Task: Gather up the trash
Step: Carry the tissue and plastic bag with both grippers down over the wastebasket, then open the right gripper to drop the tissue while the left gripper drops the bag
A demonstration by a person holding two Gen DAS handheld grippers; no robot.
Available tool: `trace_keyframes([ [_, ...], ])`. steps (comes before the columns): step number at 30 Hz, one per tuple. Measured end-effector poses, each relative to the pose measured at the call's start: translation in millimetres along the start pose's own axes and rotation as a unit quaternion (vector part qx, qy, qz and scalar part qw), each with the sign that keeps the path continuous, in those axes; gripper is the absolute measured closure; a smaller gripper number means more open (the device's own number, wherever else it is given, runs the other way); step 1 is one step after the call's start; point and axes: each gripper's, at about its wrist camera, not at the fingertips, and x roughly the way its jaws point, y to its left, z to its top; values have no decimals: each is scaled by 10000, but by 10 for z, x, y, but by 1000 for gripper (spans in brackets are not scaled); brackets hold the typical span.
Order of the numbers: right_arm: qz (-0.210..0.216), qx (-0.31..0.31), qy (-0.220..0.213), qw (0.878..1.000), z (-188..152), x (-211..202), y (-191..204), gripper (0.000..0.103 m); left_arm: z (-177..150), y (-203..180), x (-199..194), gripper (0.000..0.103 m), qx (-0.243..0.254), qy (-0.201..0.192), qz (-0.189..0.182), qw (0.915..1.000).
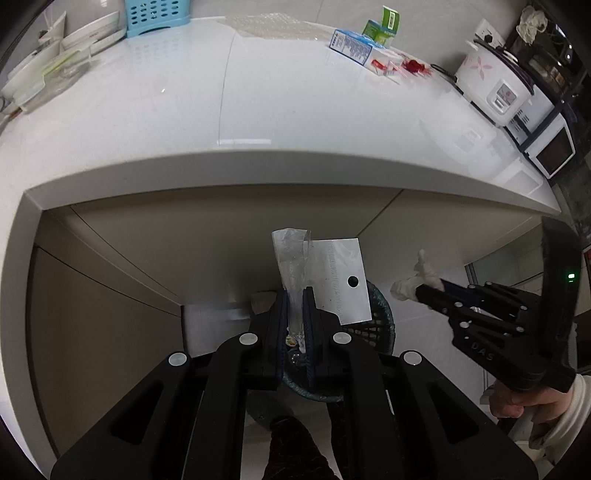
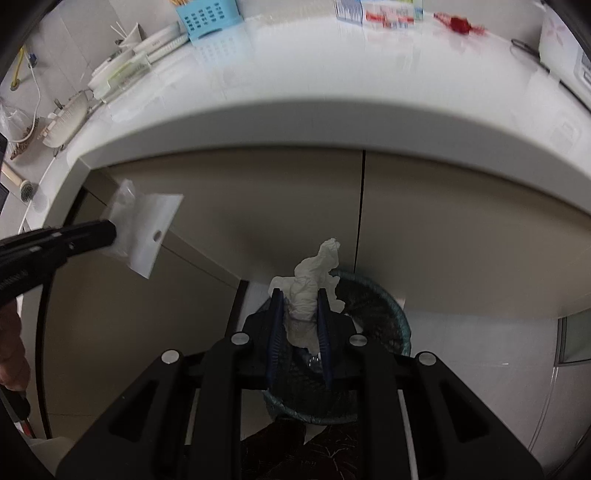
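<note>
My left gripper is shut on a clear plastic bag with a white header card, held upright in front of the cabinet doors; the same bag shows at the left of the right wrist view. My right gripper is shut on a crumpled white tissue, which also shows at the right of the left wrist view as a tissue. A dark green mesh waste basket stands on the floor right below both grippers, its rim partly hidden by the fingers.
The white countertop juts out above, its front edge close over the grippers. On it lie cartons, red wrappers, a blue basket, dishes and a rice cooker. A hand holds the right gripper.
</note>
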Motion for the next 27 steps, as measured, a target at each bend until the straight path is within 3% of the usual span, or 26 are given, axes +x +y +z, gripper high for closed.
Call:
trace_keyframes([
  [12, -1, 183, 1121, 9935, -411, 857, -166, 86, -266, 31, 350, 95, -85, 398, 85, 9991],
  [27, -60, -70, 1435, 9896, -562, 1038, -203, 82, -351, 90, 570, 95, -447, 625, 87, 9970],
])
